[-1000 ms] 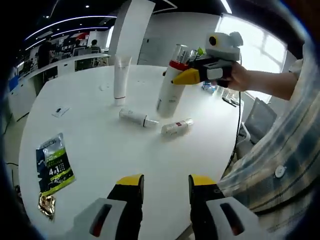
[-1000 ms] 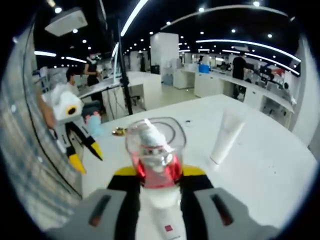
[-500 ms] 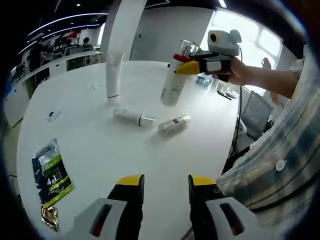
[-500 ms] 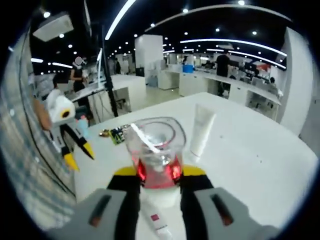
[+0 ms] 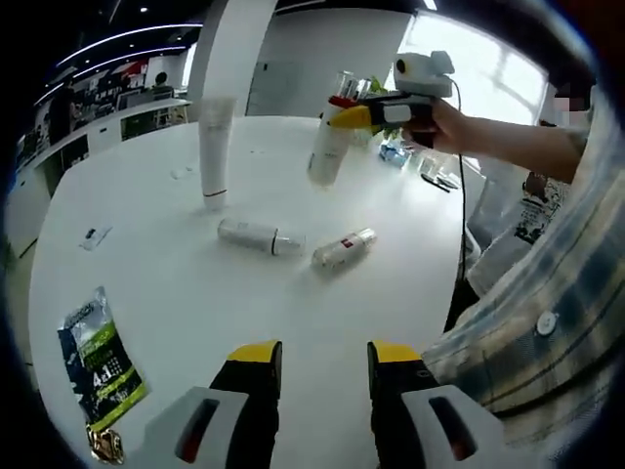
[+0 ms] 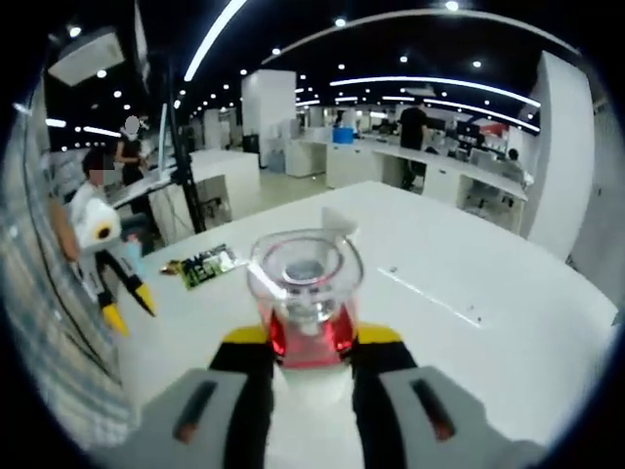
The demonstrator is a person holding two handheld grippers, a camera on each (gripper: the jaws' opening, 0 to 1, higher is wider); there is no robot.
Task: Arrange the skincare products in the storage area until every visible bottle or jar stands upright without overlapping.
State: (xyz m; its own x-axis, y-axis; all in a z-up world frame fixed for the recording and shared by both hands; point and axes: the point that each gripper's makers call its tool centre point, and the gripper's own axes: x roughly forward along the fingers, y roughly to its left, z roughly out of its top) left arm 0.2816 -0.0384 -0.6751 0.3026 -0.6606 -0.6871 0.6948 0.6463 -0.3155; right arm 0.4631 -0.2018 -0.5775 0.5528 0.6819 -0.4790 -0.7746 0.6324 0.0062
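My right gripper is shut on a white bottle with a red collar and clear cap, holding it tilted above the far side of the white table. In the right gripper view that bottle's cap rises between the jaws of my right gripper. Two small bottles lie on their sides mid-table. A white tube stands upright behind them; its end peeks past the cap. My left gripper is open near the front edge, and its jaws hold nothing.
A green sachet and a gold wrapper lie at the table's left front. A small card lies further back. A person's arm and checked shirt fill the right side. Office desks stand beyond the table.
My right gripper has carried the bottle up off the table and further back, tilting it. The right view has swung across the table. The left gripper has stayed open and low.
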